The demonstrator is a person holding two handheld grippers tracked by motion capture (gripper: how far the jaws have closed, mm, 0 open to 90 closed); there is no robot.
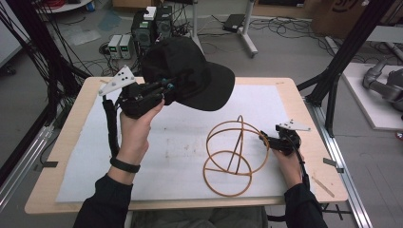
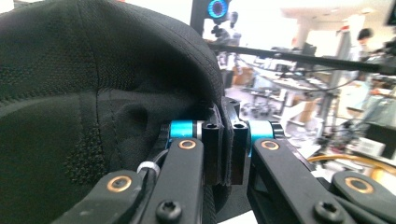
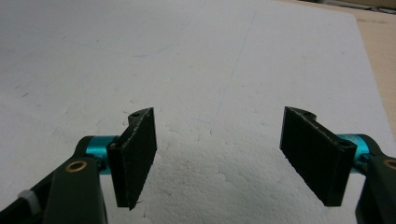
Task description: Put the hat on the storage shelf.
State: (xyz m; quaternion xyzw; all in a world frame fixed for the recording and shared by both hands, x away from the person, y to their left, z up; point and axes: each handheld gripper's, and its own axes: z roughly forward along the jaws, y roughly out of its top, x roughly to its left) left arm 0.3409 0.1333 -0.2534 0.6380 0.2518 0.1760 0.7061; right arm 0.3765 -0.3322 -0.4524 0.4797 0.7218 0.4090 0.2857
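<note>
Clamping the rim of a black cap (image 1: 190, 71) between the jaws of the left gripper (image 1: 164, 88) and holding it up above the white foam sheet (image 1: 142, 156) on the table (image 1: 57, 142), with the right gripper (image 1: 266, 140) resting low just beside the wire hat stand (image 1: 235, 156). Pinching cap fabric (image 2: 93, 93) tight between both pads in the left gripper view. Standing spread wide with bare foam (image 3: 210, 56) between the right gripper's pads (image 3: 135, 154) in the right gripper view.

Matt black cloth cap (image 1: 190, 71), smooth wood hoop stand (image 1: 235, 156), rough white foam sheet (image 1: 180, 152).
</note>
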